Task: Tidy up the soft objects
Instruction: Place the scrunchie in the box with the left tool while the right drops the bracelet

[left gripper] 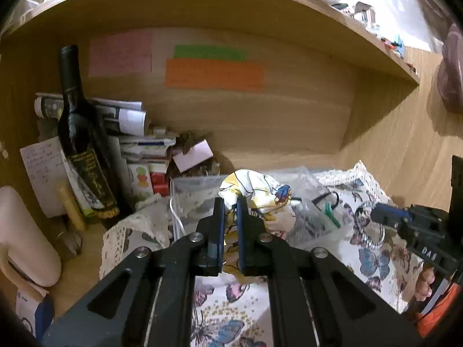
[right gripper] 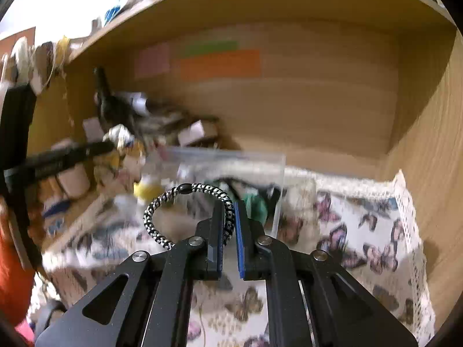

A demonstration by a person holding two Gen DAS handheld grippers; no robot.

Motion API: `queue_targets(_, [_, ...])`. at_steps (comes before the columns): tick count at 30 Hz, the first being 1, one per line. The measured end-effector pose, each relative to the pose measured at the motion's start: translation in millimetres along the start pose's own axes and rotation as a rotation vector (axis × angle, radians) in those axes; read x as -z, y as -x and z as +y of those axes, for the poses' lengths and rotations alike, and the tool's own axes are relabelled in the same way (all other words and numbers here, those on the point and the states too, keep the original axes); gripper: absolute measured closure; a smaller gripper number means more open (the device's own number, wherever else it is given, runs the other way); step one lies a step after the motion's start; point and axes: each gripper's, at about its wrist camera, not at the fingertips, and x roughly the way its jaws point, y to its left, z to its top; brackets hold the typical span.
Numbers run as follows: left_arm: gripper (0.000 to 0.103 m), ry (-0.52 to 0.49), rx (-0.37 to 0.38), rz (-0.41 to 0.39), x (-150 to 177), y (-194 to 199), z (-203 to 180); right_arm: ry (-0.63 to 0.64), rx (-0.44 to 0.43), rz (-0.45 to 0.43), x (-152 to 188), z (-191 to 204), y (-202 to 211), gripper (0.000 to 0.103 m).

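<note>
My left gripper (left gripper: 230, 202) is shut on a white and yellow patterned cloth scrunchie (left gripper: 254, 190) and holds it above a clear plastic bag (left gripper: 306, 202) of small items. My right gripper (right gripper: 230, 205) is shut on a black and white braided hair tie (right gripper: 162, 205), whose loop hangs out to the left of the jaws. The right gripper with the hair tie also shows at the right of the left wrist view (left gripper: 376, 217). The left gripper and scrunchie (right gripper: 121, 144) show blurred at the left of the right wrist view. The clear bag (right gripper: 231, 173) lies ahead of the right gripper.
A butterfly-print cloth with lace edge (left gripper: 376, 260) covers the desk inside a wooden shelf alcove (left gripper: 260, 121). A dark wine bottle (left gripper: 78, 133), stacked papers and boxes (left gripper: 144, 150) crowd the back left. Coloured sticky notes (left gripper: 214, 75) are on the back wall.
</note>
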Motion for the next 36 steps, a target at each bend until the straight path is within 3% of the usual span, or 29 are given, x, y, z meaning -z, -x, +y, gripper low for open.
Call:
queue_targets(6, [0.096, 0.036, -0.021, -0.033, -10.0, -11.6, 1.8, 0.013, 0.159, -0.060, -26.8, 5.9, -18.8, 0.096])
queue_targets(11, [0.096, 0.023, -0.026, 0.017, -9.5, -39.9, -0.5, 0.044, 0.231, -0.006, -26.4, 12.6, -56.4, 0.096])
queue_targets(15, [0.095, 0.014, -0.011, 0.080, -1.9, -63.6, -3.1, 0.051, 0.219, 0.076, -17.4, 10.4, -83.8, 0.096])
queue_targets(19, [0.079, 0.000, -0.009, 0.152, 9.6, -82.2, -5.6, 0.078, 0.216, 0.141, -8.0, 12.5, -94.0, 0.094])
queue_targets(23, [0.057, -0.002, 0.000, 0.175, 14.3, -84.3, -6.7, 0.087, 0.214, 0.140, -6.0, 13.2, -86.4, 0.067])
queue_targets(27, [0.048, 0.000, -0.001, 0.146, 13.0, -71.2, -7.6, 0.091, 0.220, 0.108, -8.3, 14.0, -74.8, 0.055])
queue_targets(29, [0.036, -0.009, -0.001, 0.126, 11.6, -60.5, -10.1, 0.088, 0.219, 0.086, -11.5, 14.7, -65.6, 0.051])
queue_targets(31, [0.029, -0.017, -0.008, 0.105, 9.4, -52.9, -12.3, 0.085, 0.212, 0.056, -14.5, 16.0, -52.2, 0.048])
queue_targets(36, [0.022, -0.026, -0.022, 0.032, 5.8, -22.3, -16.8, 0.078, 0.173, -0.012, -20.0, 23.7, -20.9, 0.039])
